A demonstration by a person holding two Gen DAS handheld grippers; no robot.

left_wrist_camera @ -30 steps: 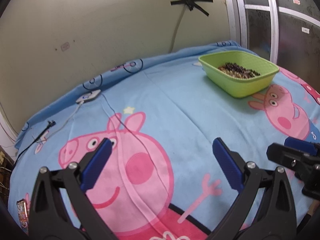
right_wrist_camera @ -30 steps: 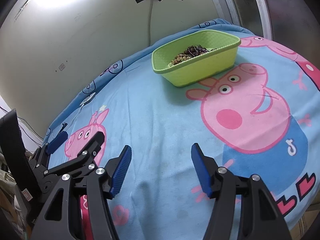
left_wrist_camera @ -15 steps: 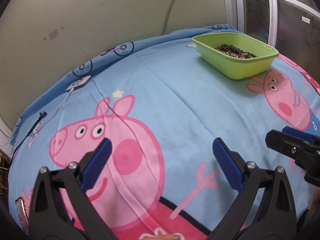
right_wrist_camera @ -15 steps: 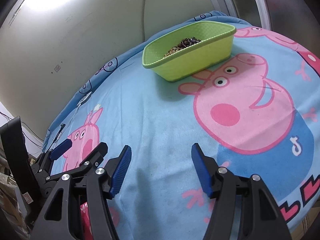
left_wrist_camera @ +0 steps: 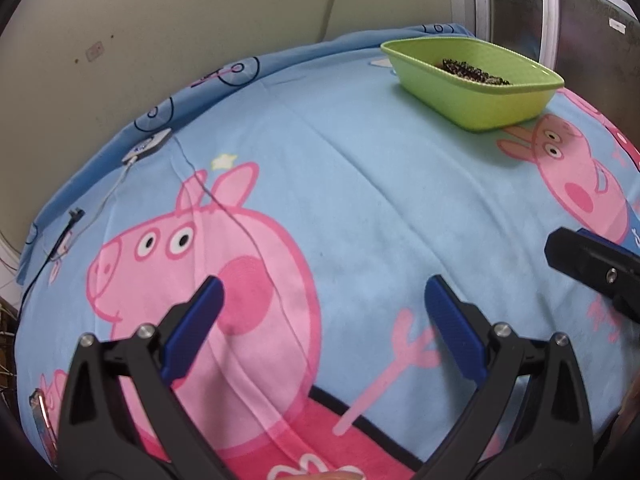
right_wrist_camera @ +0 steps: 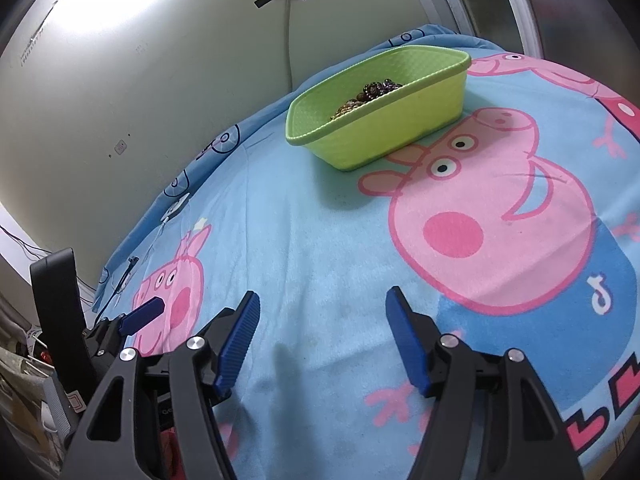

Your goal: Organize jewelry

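Both grippers [left_wrist_camera: 320,304] [right_wrist_camera: 322,312] lower, green basket [right_wrist_camera: 384,128] nearer, jaws wide

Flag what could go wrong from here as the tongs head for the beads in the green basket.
1. The beaded jewelry lies in a tangled heap, so a pinch may lift several strands at once.
2. The green basket sits loose on soft bedding and could slide or tip if its wall is nudged.
3. A thin cable crosses the blanket ahead of the open left tongs and might snag.

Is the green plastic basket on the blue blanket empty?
No, the green plastic basket holds a heap of dark beaded jewelry.
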